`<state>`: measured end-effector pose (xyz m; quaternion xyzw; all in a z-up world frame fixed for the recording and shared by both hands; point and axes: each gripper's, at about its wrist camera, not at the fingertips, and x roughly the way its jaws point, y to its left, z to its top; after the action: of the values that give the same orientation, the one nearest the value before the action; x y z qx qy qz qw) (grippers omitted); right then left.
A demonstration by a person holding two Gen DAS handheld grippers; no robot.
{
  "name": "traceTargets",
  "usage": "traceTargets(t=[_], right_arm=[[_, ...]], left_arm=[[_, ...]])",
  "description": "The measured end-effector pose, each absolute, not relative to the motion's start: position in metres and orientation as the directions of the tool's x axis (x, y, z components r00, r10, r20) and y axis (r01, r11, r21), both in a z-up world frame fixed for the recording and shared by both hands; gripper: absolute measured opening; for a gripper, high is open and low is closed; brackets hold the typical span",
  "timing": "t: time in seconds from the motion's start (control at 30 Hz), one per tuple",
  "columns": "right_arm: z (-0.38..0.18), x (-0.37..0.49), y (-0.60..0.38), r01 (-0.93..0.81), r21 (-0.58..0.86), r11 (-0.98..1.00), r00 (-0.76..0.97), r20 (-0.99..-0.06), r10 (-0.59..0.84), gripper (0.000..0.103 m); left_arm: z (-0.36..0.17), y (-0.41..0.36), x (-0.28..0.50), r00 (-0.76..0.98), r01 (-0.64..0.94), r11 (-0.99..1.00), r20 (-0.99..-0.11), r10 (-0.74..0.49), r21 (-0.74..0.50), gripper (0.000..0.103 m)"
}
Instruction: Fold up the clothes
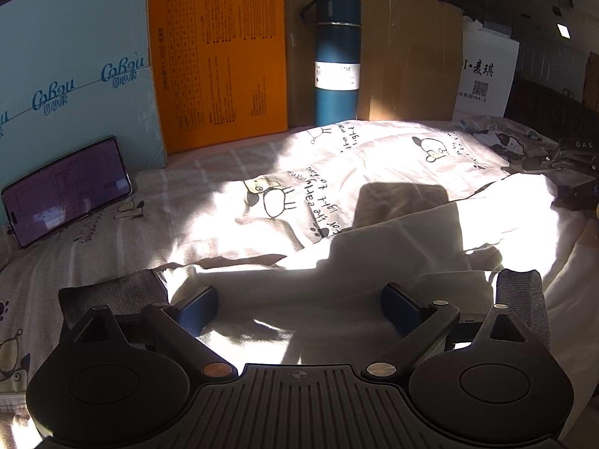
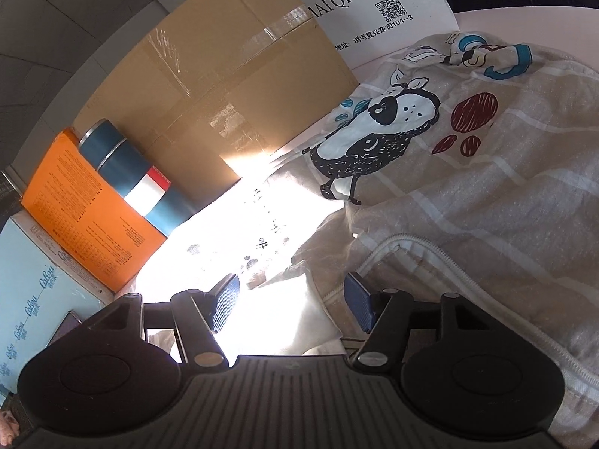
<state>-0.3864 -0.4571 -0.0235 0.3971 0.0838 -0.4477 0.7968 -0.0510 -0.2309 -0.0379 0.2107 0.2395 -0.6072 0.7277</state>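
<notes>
Both claws (gaping) hover over white garment.

Left wrist view: garment lies on the bedsheet, between the spread jaws of the left gripper. Behind, a row stands along the sheet's far edge: from left, tissue carton, folder, flask, cardboard box, paper bag. Phone leans against the tissue carton. Right gripper at far right edge.
</notes>
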Motion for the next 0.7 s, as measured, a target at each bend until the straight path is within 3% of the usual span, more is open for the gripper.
traceTargets(t=[0.2, 0.4, 0.47, 0.57, 0.7], right_arm=[[-0.018, -0.356, -0.447, 0.875, 0.319, 0.363, 0.483, -0.548, -0.683, 0.061], [-0.016, -0.343, -0.449, 0.897, 0.186, 0.402, 0.430, -0.586, -0.687, 0.062], [-0.015, -0.341, -0.452, 0.899, 0.140, 0.416, 0.411, -0.599, -0.687, 0.067], [-0.015, -0.349, -0.462, 0.874, 0.169, 0.455, 0.455, -0.609, -0.650, 0.073], [-0.015, -0.375, -0.478, 0.787, 0.353, 0.506, 0.610, -0.570, -0.550, 0.082]], left_arm=[[-0.038, -0.231, -0.051, 0.150, 0.984, 0.175, -0.606, -0.781, 0.018, 0.098], [-0.039, -0.232, -0.053, 0.161, 0.984, 0.178, -0.608, -0.778, 0.033, 0.099], [-0.039, -0.232, -0.054, 0.166, 0.983, 0.179, -0.607, -0.777, 0.039, 0.099], [-0.039, -0.233, -0.055, 0.175, 0.982, 0.181, -0.604, -0.777, 0.052, 0.100], [-0.037, -0.231, -0.061, 0.207, 0.978, 0.187, -0.584, -0.785, 0.094, 0.100]])
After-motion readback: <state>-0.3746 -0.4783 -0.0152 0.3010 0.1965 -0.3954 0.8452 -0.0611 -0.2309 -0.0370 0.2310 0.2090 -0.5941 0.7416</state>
